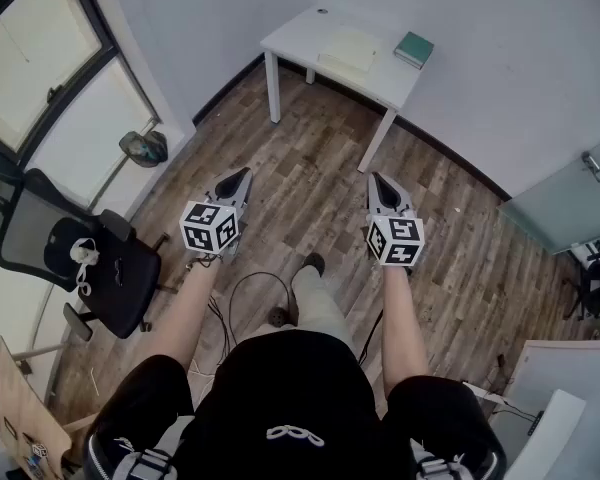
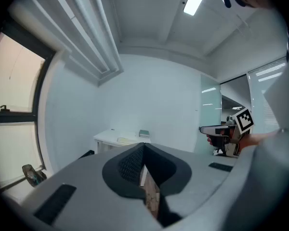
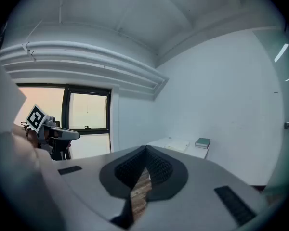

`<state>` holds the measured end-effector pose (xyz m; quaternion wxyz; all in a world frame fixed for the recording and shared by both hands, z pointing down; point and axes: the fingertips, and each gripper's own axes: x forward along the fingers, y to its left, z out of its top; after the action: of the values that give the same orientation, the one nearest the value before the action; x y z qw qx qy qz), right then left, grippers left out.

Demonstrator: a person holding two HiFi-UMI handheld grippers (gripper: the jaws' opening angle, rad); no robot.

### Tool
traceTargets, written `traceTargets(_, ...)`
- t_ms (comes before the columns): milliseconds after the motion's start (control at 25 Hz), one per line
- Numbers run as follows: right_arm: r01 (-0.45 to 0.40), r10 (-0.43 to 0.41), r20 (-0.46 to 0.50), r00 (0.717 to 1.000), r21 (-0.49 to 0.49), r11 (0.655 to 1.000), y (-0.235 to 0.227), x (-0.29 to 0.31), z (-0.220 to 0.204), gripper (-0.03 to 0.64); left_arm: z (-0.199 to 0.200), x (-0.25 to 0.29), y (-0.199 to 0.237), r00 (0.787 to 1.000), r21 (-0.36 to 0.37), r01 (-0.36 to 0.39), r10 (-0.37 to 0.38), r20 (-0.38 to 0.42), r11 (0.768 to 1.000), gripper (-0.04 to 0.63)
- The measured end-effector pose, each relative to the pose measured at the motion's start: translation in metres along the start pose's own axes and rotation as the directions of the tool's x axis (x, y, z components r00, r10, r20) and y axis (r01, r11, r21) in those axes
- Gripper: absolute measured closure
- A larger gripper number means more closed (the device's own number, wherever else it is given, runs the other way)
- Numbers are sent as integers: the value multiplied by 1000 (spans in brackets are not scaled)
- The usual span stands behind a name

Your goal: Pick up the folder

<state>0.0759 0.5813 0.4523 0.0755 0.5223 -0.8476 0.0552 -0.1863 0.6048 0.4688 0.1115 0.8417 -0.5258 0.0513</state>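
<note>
A wood floor [image 1: 310, 183] fills most of the head view, with a window [image 1: 40, 58] along the left. A white table [image 1: 298, 34] stands against the far wall, well apart from the person. A black chair [image 1: 120, 278] sits at the left, near the window. The person faces the table and holds the left gripper [image 1: 244, 175] and the right gripper [image 1: 377, 179] side by side, both aimed toward the table and tipped slightly down. Each claw's jaws are pressed together with nothing between them; only floor shows through the slit behind the tips. The folder [image 1: 350, 48], pale cream, lies flat on the table top, untouched. A green book [image 1: 414, 49] lies just beside it, at the table's right end.
</note>
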Motion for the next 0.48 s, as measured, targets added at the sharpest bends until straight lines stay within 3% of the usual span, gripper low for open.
traceTargets(480,20,-20,-38,999,-1,1000,-17,8,-9,594,10,20,-1,1000,32,4,-4,1,999,574)
